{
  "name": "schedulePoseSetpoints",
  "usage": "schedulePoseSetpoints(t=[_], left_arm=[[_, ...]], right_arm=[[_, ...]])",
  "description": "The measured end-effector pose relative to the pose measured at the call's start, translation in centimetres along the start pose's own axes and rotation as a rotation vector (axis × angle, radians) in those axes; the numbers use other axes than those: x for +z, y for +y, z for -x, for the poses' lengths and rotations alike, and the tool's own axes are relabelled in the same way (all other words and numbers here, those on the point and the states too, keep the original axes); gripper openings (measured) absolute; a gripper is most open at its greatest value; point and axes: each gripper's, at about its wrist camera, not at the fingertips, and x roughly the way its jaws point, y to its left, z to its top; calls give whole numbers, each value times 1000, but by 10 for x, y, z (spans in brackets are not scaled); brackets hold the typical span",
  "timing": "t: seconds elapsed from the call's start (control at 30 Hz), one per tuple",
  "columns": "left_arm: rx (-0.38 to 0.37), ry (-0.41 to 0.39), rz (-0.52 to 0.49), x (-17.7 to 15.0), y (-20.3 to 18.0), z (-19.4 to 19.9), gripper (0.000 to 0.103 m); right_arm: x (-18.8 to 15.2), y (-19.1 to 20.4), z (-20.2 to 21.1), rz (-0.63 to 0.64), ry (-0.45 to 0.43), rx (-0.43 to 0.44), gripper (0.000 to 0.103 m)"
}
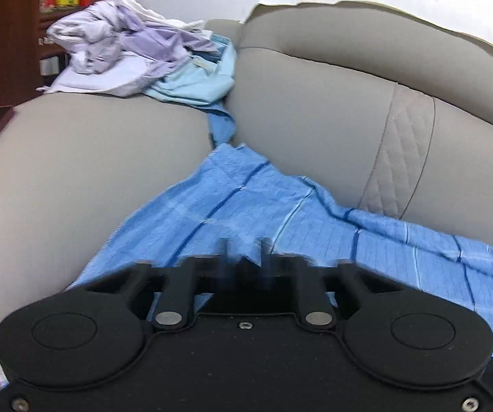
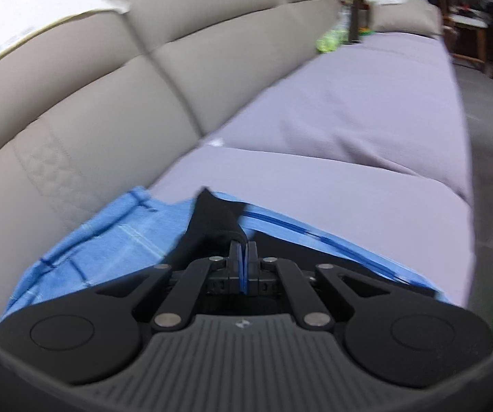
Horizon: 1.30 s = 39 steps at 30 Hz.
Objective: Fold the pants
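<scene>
The blue checked pants [image 1: 263, 206] lie spread on the grey sofa seat, one part running up into the gap between seat and backrest. My left gripper [image 1: 243, 250] is low over the pants; its fingers are blurred and stand a little apart with a fold of the cloth between them. In the right wrist view the pants [image 2: 109, 237] lie below the gripper, with a black band at their edge. My right gripper [image 2: 243, 250] is shut on the blue cloth, which shows as a thin strip between the pads.
A pile of lilac and light blue clothes [image 1: 136, 55] lies at the far left of the sofa. The sofa backrest [image 1: 349, 103] rises behind the pants. A lilac cover [image 2: 349, 120] lies over the sofa seat to the right. Wooden furniture [image 1: 9, 34] stands at the left.
</scene>
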Motion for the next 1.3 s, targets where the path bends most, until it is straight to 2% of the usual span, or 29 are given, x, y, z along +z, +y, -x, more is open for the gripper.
schedulePoseSetpoints(t=[0.07, 0.17, 0.27, 0.33, 0.43, 0.5, 0.53, 0.57, 0.6, 0.67, 0.7, 0.73, 0.77, 0.8, 0.83, 0.87, 1.0, 1.07, 1.17, 1.27, 1.3], left_arm=[[-22, 18, 3, -8, 11, 14, 7], [-17, 31, -30, -24, 18, 29, 7], [-13, 62, -10, -39, 33, 40, 7], [-1, 90, 14, -49, 45, 46, 1], [48, 88, 15, -62, 61, 57, 1], [47, 102, 4, -69, 67, 60, 1], [41, 123, -3, -73, 69, 60, 1], [23, 144, -6, -77, 70, 60, 2], [-12, 167, -6, -81, 70, 60, 6], [-76, 184, 2, -85, 68, 63, 15], [-100, 183, 1, -86, 66, 65, 27], [-122, 177, -13, -86, 64, 67, 49], [-137, 161, -33, -86, 61, 70, 59], [-147, 142, -52, -85, 58, 72, 74], [-153, 129, -69, -86, 55, 73, 84], [-157, 122, -85, -87, 53, 73, 87], [-222, 177, -92, -88, 52, 60, 88], [-249, 226, -52, -90, 55, 45, 89], [-252, 274, -10, -90, 56, 19, 92], [-259, 286, 9, -91, 57, 4, 86], [-254, 270, 0, -91, 56, 4, 73]], right_arm=[[-9, -20, 9, -38, -13, -21, 2], [-22, -44, 24, -95, -31, -36, 2], [-30, -58, 32, -100, -40, -54, 2], [-31, -66, 34, -106, -42, -63, 2], [-31, -80, 39, -128, -47, -86, 2], [-30, -87, 37, -119, -32, -109, 3], [-30, -88, 32, -94, -2, -117, 5], [-29, -87, 28, -70, 19, -134, 28], [-30, -85, 27, -50, 22, -164, 48], [-34, -74, 34, 7, -1, -167, 72], [-37, -68, 39, 33, -18, -145, 77], [-40, -60, 45, 62, -27, -125, 77], [-43, -49, 50, 97, -33, -113, 78], [-46, -36, 56, 140, -38, -98, 81], [-52, -21, 62, 192, -46, -70, 82], [-61, -4, 71, 254, -61, -17, 85], [-119, 58, 107, 482, -84, 254, 88], [-161, 91, 128, 635, -76, 417, 88], [-229, 131, 162, 858, -54, 648, 88], [-293, 155, 200, 1047, -34, 866, 88], [-314, 161, 213, 1097, -26, 934, 88]])
